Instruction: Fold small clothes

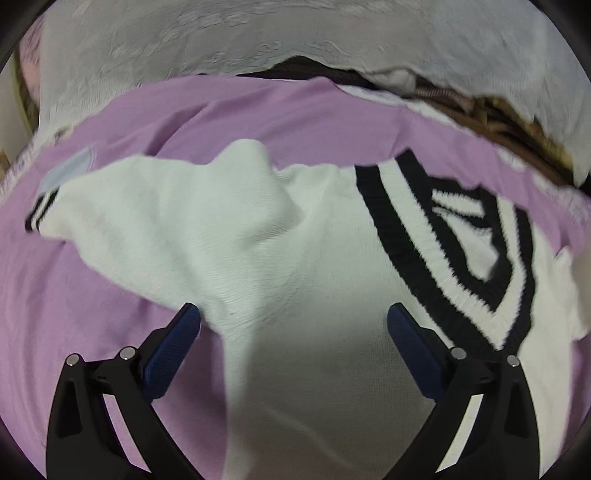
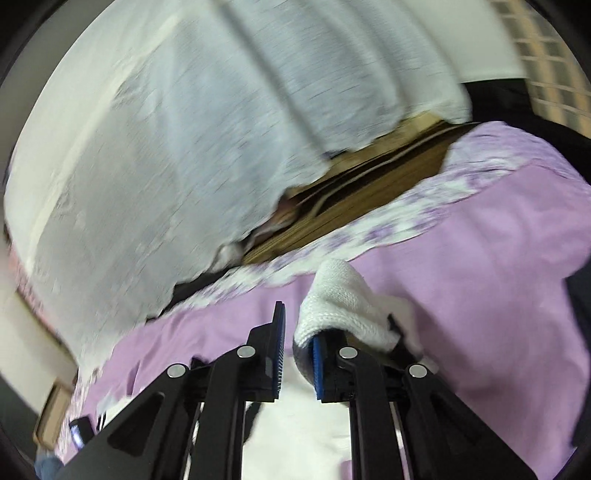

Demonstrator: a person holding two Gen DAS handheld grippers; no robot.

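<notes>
While the white knit sweater [image 1: 280,258] lies spread on the lilac bedsheet [image 1: 74,302], the left claw [image 1: 293,328] hovers over its middle with both blue pads [image 1: 173,343] standing wide apart and nothing between them. Taking the sweater as the landmark and reading the left wrist view from left to right: at its far left end a sleeve [image 1: 122,199] stretches out, ending in a black-striped cuff [image 1: 38,212] that rests on the sheet. Just right of the sleeve the knit rises in a soft rumpled peak, then runs down into the body under the claw. Further right sits the V-neck collar [image 1: 454,266], banded in black and white, with the sweater's right edge blurred where it lifts out of the picture. Beyond the sweater, past the far side of the sheet, hangs a pale lace curtain [image 1: 258,33].

Seen from the right wrist camera, the right claw [image 2: 297,343] has its pads drawn close, though a narrow gap shows between them. A fold of the white sweater [image 2: 343,306] is draped over the right-hand finger and raised off the sheet [image 2: 480,266]; whether the pads truly pinch the cloth cannot be told from this angle. More white knit [image 2: 295,424] shows below the claw. Left of the raised fold hangs the same curtain [image 2: 166,147], badly blurred, and beyond it a strip of brown wood [image 2: 369,195] meets the sheet's flowered border [image 2: 332,240].
</notes>
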